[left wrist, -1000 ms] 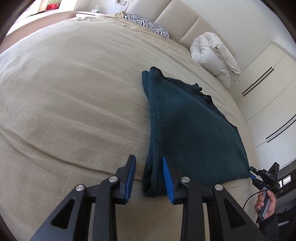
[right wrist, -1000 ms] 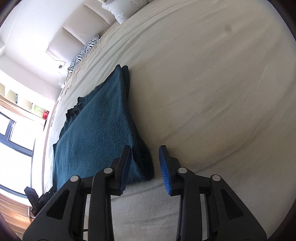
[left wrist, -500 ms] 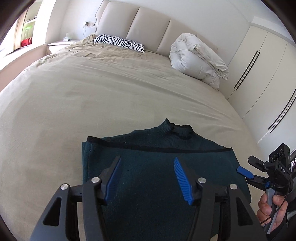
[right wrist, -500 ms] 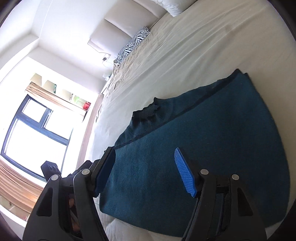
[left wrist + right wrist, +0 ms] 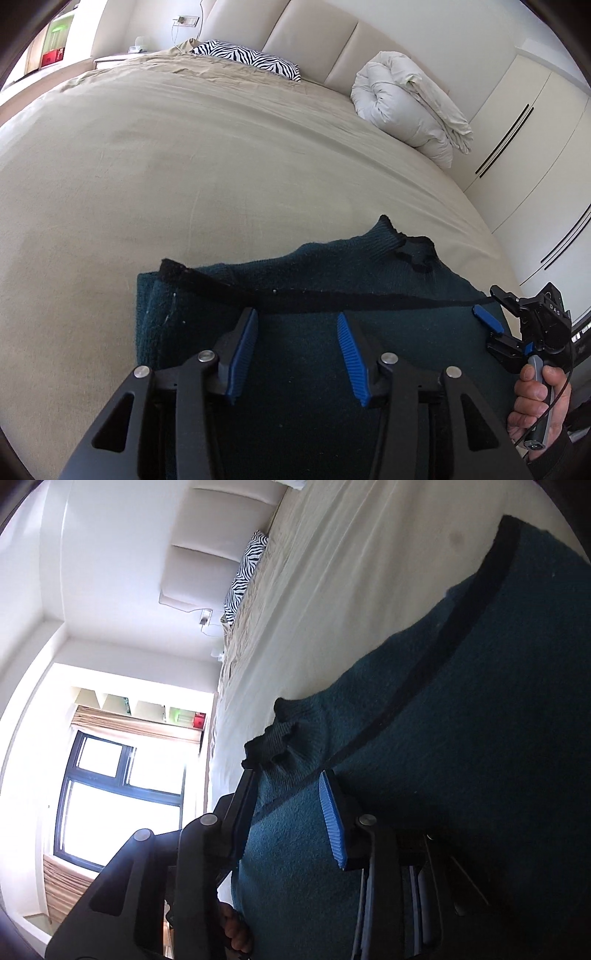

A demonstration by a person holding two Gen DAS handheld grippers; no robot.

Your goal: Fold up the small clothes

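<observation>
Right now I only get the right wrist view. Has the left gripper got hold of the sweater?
Observer: No. The left gripper hangs over the teal sweater with its fingers open and no cloth pinched between them.
Operator: What is past the bed edge on my right gripper's side?
Observer: White wardrobe doors with dark vertical handles stand there, just beyond the bed.

Left gripper (image 5: 297, 334) and right gripper (image 5: 290, 801), fingers spread apart, empty.
</observation>
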